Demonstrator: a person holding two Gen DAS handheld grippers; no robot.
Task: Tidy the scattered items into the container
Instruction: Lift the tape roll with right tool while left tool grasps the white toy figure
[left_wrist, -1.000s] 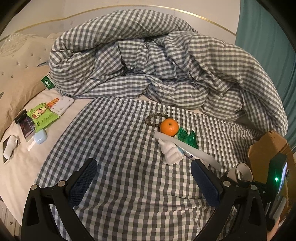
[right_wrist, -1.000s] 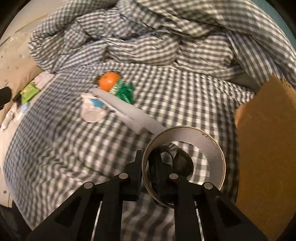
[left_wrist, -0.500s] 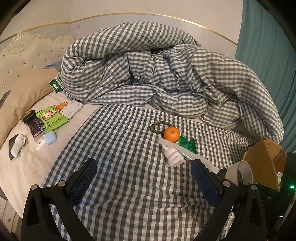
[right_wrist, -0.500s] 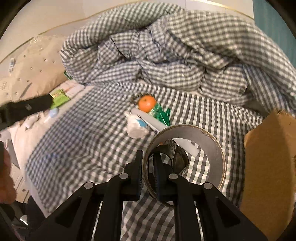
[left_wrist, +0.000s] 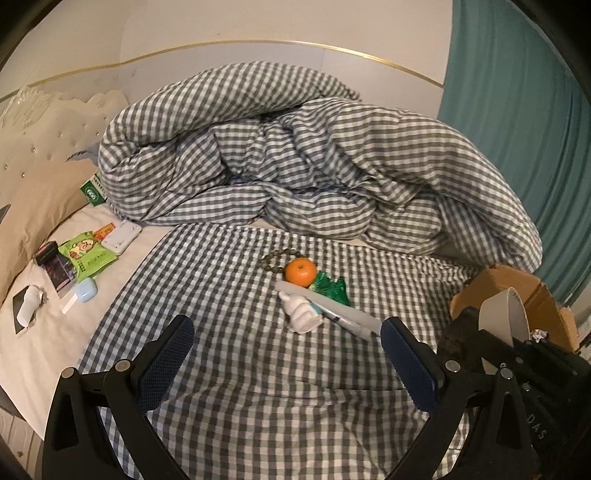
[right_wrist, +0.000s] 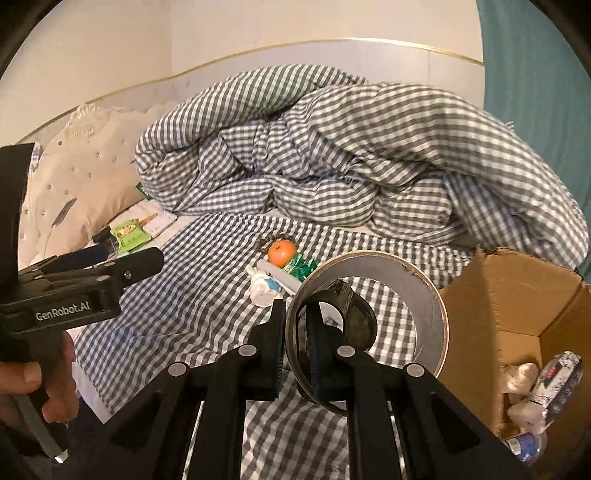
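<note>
**Tape roll pinched by its wall, box just off to the side**

So the right gripper (right_wrist: 295, 347) is clamped on the tape roll (right_wrist: 373, 325), one finger inside the ring and one outside, squeezing the cardboard-and-tape wall between them. The roll hangs in the air in front of the claw, open side facing the camera, with the cardboard box (right_wrist: 517, 295) just to the claw's right and a bit lower. A few things are already in the bottom of the box (a crumpled wrapper and something whitish; I can't tell more).

My guess on handling: the roll is light and stiff, so a wall pinch like this is the right place to hold it. It's a hoop, though, so it could swing on the pads if the wrist gets jerked. A drop into the box shouldn't hurt it.

The left gripper (left_wrist: 288, 369) is spread wide with nothing between the pads, hovering over the checked sheet (left_wrist: 207, 280). Ahead of it, near its right finger, lie the orange (left_wrist: 301, 272), bead bracelet (left_wrist: 275, 258), green wrapper (left_wrist: 330, 290), a white tube (left_wrist: 332, 308) and a small white figurine (left_wrist: 301, 317), all bunched up touching each other. The orange will roll and the beads are floppy.
</note>
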